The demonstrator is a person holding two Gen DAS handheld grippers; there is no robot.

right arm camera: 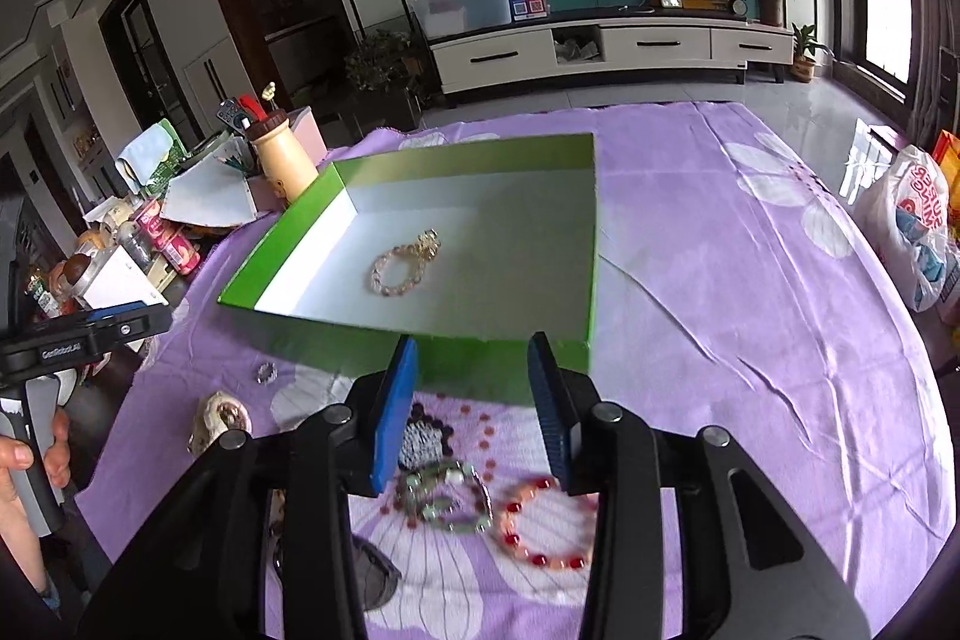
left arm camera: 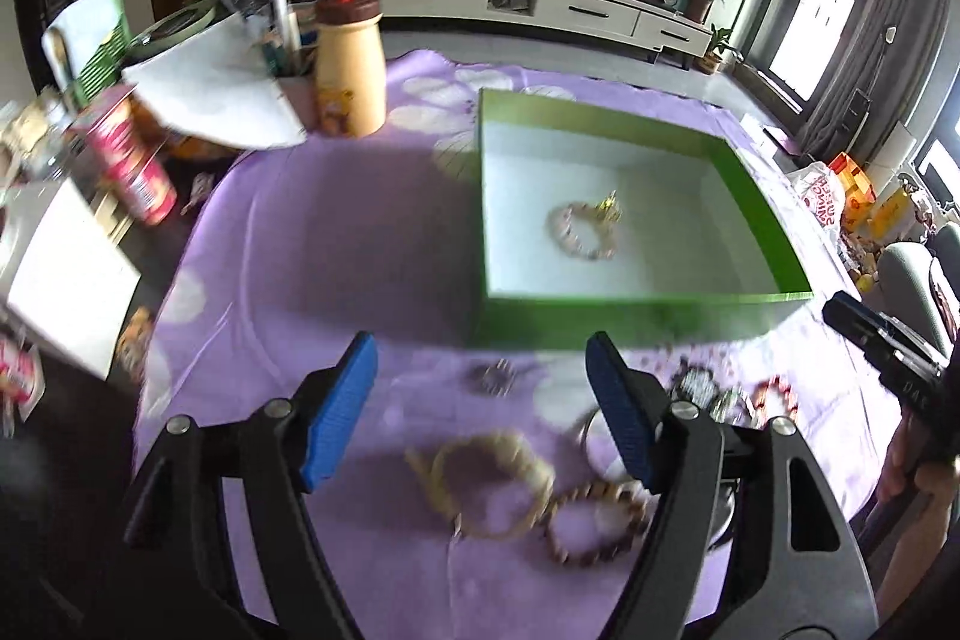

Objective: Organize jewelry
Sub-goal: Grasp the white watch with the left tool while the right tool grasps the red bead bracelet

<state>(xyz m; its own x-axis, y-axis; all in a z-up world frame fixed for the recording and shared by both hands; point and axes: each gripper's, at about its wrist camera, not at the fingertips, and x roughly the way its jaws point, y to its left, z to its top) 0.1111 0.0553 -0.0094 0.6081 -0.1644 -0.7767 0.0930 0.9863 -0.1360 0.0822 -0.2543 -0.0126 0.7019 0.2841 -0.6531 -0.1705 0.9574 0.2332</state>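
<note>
While both grippers' fingers (left arm camera: 339, 412) (right arm camera: 393, 418) gape empty, the left handle (right arm camera: 72, 343) reads "GenRobot.AI".

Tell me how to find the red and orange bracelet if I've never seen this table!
Look for the big green box on the purple flowered cloth. On the cloth just in front of the box lies a cluster of bracelets. The red and orange bracelet is the rightmost, beside a pale green beaded bracelet; it alone mixes shiny red beads with peachy orange ones.
</note>
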